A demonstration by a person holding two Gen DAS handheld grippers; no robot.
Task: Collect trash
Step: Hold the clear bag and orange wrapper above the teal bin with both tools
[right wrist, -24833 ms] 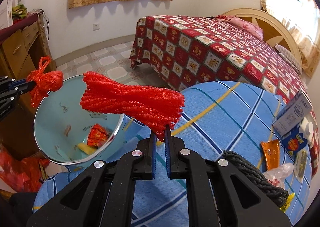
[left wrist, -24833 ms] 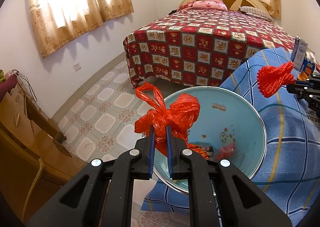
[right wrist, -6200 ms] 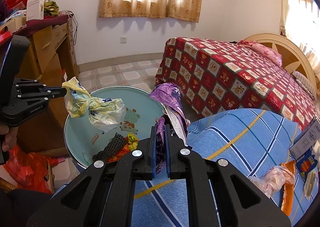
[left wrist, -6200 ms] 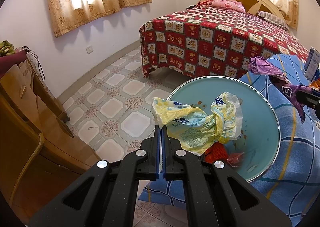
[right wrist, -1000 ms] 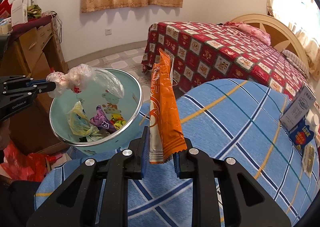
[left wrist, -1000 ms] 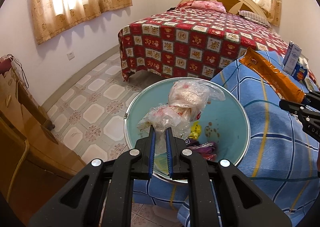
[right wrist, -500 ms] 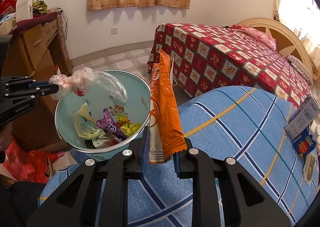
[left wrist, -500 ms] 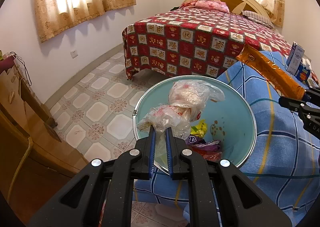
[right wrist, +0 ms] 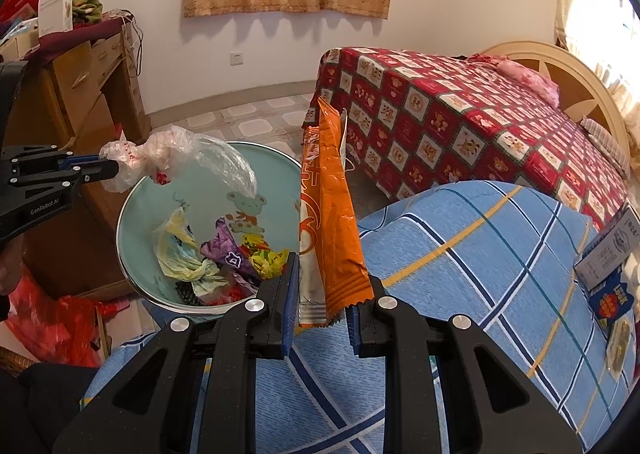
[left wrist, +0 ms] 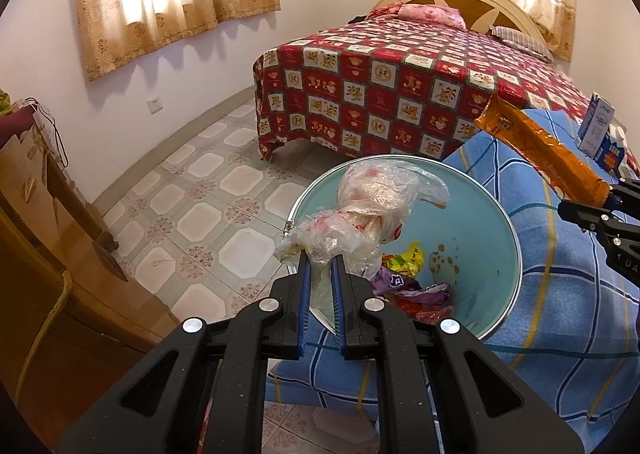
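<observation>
A teal metal-rimmed bin (left wrist: pixel 496 214) (right wrist: pixel 132 206) stands at the edge of the blue checked cloth and holds several crumpled wrappers. My left gripper (left wrist: pixel 319 260) is shut on a clear crumpled plastic bag (left wrist: pixel 372 206) and holds it over the bin's near rim; it also shows in the right wrist view (right wrist: pixel 176 158). My right gripper (right wrist: pixel 320 290) is shut on a long orange snack wrapper (right wrist: pixel 328 214), held upright beside the bin's right rim. The wrapper also shows in the left wrist view (left wrist: pixel 540 152).
The blue checked cloth (right wrist: pixel 480 274) carries a white box (right wrist: pixel 612 250) and blue packets (right wrist: pixel 610 302) at the far right. A bed with a red patterned cover (left wrist: pixel 400 94) stands behind. A wooden desk (left wrist: pixel 36 234) is at left. Red bags (right wrist: pixel 52 322) lie on the floor.
Both grippers have come a little closer to the bin with their loads. The bin looks larger in both views. Both stay shut on what they hold.
</observation>
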